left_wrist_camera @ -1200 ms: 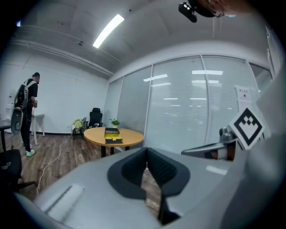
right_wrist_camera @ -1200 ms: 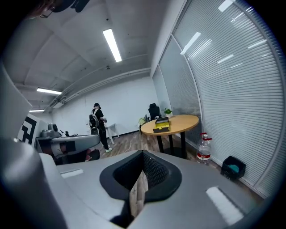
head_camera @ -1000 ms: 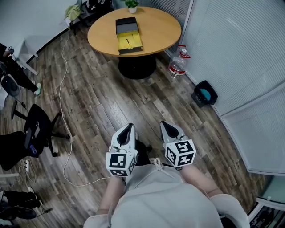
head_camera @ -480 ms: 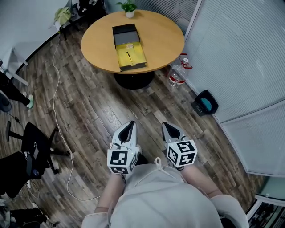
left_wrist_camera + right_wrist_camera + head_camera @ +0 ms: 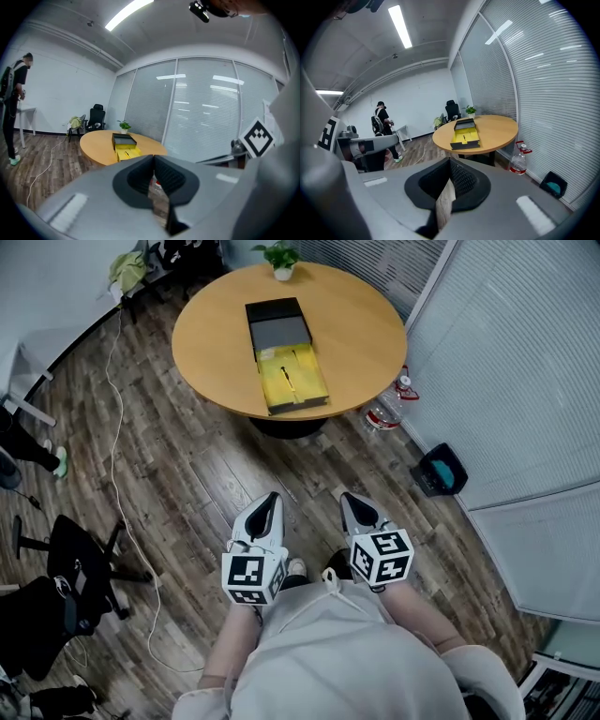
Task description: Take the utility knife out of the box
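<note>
**Head view, read from nine o'clock round to three o'clock.** At eight o'clock a black swivel office chair (image 5: 75, 563) is standing on the dark wood-plank floor (image 5: 206, 465), well clear of our line to the table.

At six o'clock we are holding the grey two-jaw left gripper (image 5: 269, 505) low in front of the body. Its jaws are pressed together and nothing is lying between them. It is pointing towards twelve o'clock.

At twelve o'clock the round light-wood table (image 5: 216, 329) is carrying the open black cardboard box with yellow lining (image 5: 278, 331). The box is sitting near the table's six o'clock edge. The slim dark utility knife (image 5: 293, 372) is resting in the yellow half, too small here for us to make out its details.

Just beside the left gripper, on its three o'clock side, the grey two-jaw right gripper (image 5: 352, 505) is likewise clenched on nothing and aiming at twelve o'clock.

Further towards three o'clock, a clear plastic water bottle with a red cap (image 5: 386, 413) is standing by the table foot. A black waste bin with a teal liner (image 5: 441, 470) is sitting against the blinds.

**Step in hand.** We are judging this to be the approach, since both grippers are well apart from the box and the knife is untouched.

**Next move.** We are expecting to close on the table edge, part the jaws of one gripper and line them across the knife's narrow body. The other gripper may be needed to steady the box wall.
</note>
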### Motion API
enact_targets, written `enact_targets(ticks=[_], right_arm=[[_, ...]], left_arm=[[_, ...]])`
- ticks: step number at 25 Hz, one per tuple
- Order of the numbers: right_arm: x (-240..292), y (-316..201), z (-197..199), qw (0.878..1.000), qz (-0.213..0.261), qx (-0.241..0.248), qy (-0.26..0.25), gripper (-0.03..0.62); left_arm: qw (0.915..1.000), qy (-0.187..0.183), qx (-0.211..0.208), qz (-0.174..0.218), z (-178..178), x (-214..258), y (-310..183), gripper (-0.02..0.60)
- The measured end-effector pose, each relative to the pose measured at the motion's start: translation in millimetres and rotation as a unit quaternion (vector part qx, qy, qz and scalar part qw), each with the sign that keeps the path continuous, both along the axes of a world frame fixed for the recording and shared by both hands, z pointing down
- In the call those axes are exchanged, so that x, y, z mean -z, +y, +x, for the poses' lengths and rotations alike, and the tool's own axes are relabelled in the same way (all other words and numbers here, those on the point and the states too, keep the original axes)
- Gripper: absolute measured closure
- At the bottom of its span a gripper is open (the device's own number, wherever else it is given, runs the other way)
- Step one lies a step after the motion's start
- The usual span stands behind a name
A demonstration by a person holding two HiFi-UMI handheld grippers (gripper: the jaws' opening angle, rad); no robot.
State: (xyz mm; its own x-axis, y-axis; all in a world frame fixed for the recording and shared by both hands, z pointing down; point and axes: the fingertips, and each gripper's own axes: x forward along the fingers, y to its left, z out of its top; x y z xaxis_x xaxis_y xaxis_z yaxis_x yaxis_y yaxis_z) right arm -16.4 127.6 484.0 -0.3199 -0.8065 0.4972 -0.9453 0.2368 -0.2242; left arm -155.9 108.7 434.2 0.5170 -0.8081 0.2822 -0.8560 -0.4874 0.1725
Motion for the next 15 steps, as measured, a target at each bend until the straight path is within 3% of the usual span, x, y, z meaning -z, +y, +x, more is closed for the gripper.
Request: enact_targets(ticks=[7,15], right_arm=[[-13,-85,11,1.000,0.003,0.030,-0.007,0.594],[-18,-220,54,0.996,0.007,0.092,-0.010,0.594]], left_arm=[[0.9995,-0.011,0.027,-0.015,6,-17,-68,0.577],[0.9957,-0.028,0.089,-0.005,48,-26,-187,0.577]])
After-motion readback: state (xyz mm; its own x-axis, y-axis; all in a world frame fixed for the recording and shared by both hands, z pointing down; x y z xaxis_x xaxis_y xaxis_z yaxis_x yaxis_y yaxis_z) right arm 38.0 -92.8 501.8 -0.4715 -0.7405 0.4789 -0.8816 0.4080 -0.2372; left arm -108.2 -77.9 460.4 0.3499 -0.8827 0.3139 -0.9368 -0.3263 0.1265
